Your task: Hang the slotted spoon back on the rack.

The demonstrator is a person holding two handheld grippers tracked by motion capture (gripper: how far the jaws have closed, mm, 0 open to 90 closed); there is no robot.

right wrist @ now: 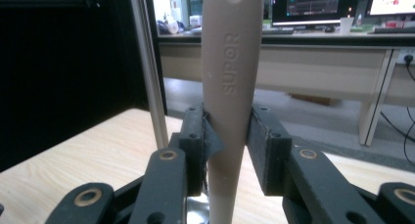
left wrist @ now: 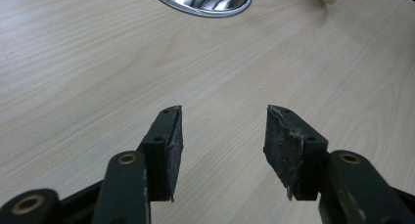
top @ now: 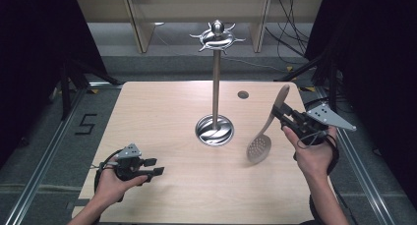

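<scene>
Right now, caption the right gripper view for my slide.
Right gripper clamps the beige slotted spoon's handle upright, beside the steel rack pole.

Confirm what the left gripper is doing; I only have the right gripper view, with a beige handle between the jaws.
Observer: left gripper is open and holds nothing, low over the table.
Operator: What's at the other end of my handle?
Observer: A perforated round head; it's a slotted spoon, hanging head-down above the table.
Operator: And that steel pole?
Observer: It's a utensil stand, with a round base and hooks on top, all bare.
</scene>
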